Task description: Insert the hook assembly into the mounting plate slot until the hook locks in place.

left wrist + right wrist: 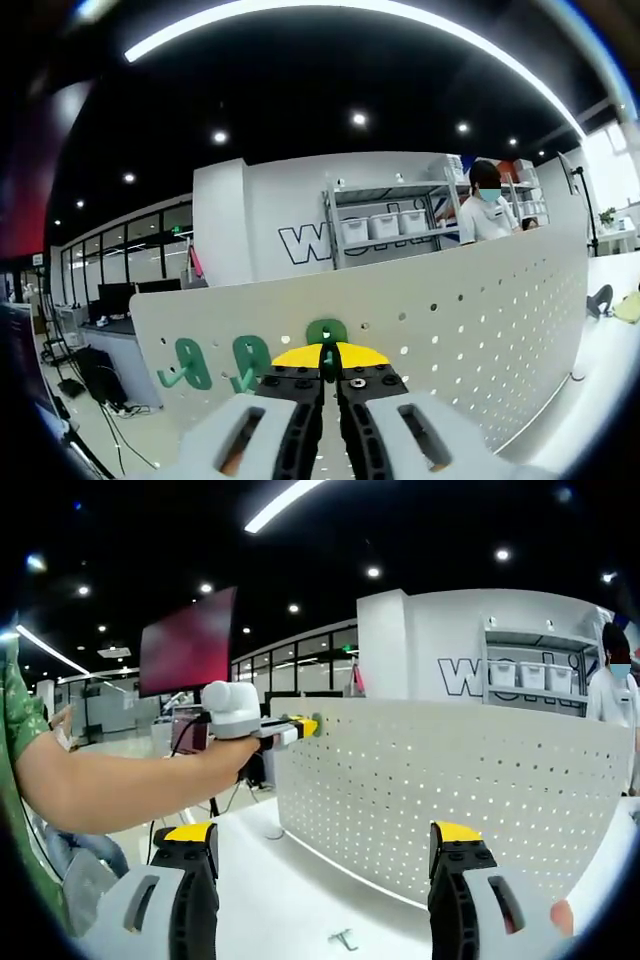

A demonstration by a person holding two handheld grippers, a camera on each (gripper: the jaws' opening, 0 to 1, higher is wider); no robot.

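A white perforated mounting plate stands upright across the left gripper view. My left gripper is shut on a green hook and holds it against the plate near its top edge. Two more green hooks hang on the plate just to the left. In the right gripper view the same plate stands on a white table, and the left gripper, held by a person's hand, meets the plate's upper left corner. My right gripper is open, jaws wide apart and holding nothing, in front of the plate.
A small metal hook lies on the table near the right gripper. A person's bare arm reaches in from the left. Behind the plate are shelves with white bins and a masked person. A red screen hangs at the back left.
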